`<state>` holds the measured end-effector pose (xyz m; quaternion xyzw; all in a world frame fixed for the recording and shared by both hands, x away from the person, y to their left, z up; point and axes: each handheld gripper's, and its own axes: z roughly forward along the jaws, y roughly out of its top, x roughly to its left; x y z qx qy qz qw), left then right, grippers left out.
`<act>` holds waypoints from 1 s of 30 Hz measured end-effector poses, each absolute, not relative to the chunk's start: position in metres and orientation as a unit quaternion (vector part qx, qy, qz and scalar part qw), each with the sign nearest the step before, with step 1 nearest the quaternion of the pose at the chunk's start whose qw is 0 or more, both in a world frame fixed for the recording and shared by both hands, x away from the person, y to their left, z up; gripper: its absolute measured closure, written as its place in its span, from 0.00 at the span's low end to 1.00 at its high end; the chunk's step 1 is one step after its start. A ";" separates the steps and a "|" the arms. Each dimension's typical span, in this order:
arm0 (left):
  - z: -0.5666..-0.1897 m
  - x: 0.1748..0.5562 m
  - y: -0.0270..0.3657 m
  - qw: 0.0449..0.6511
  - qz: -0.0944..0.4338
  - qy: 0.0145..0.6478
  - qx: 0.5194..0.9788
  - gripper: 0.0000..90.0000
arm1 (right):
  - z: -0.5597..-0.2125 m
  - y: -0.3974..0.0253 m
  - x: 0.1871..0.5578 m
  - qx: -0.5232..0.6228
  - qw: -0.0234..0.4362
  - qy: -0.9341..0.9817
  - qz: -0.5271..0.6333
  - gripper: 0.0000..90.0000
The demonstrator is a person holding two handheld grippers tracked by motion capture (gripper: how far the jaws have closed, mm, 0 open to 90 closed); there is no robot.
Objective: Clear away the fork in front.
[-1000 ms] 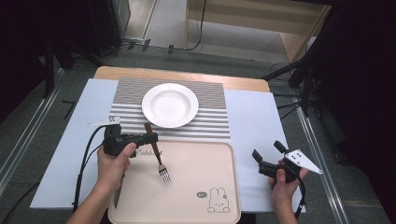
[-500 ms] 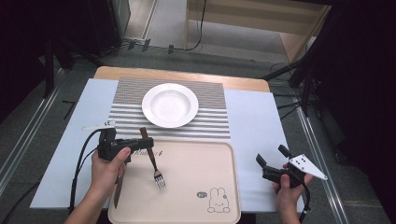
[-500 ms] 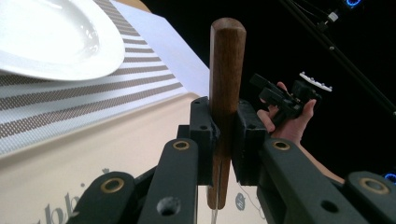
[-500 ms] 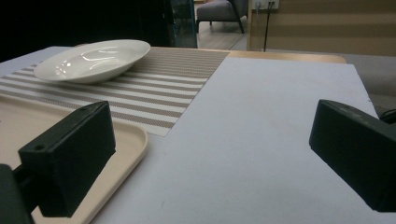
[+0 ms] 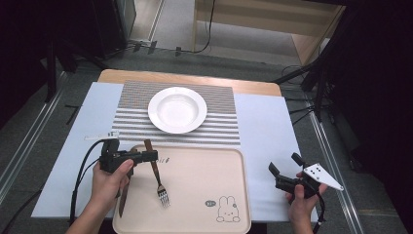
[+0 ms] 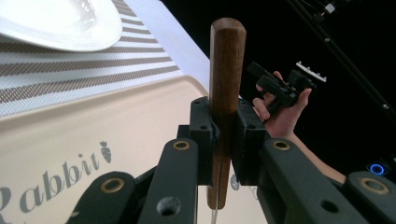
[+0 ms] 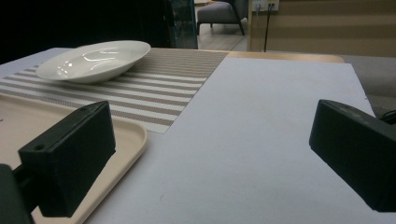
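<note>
Gripping fork (image 5: pixel 157 173) by wooden handle in left claw (image 5: pixel 151 156), tines lying on tray (image 5: pixel 204 168) toward the person, long axis running toward plate (image 5: pixel 177 109) just beyond; right claw (image 5: pixel 285 170) idling open, well apart over worktop (image 5: pixel 263 126).

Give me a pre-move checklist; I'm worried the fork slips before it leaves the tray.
1. Left gripper shut on the fork's wooden handle: ok.
2. Fork tines over the tray; touching or lifted: cannot tell.
3. Knife on the tray's left edge, beside the left hand, apart from the fork: ok.
4. Right gripper open, holding nothing, off the tray: ok.
5. White plate on the striped placemat, nothing on it: ok.
</note>
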<state>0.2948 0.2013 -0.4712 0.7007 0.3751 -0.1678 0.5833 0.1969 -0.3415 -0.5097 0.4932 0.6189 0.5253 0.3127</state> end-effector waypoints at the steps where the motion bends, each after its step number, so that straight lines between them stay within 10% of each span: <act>1: -0.472 0.295 0.201 0.582 -0.169 0.374 0.702 0.88 | -0.510 -0.341 0.197 0.491 0.313 0.621 0.525 0.00; 13: -0.481 0.300 0.204 0.564 -0.187 0.388 0.705 0.88 | -0.511 -0.338 0.198 0.491 0.318 0.623 0.519 0.00; 30: -0.495 0.302 0.191 0.431 -0.041 0.407 0.805 0.65 | -0.512 -0.338 0.200 0.494 0.315 0.623 0.518 0.00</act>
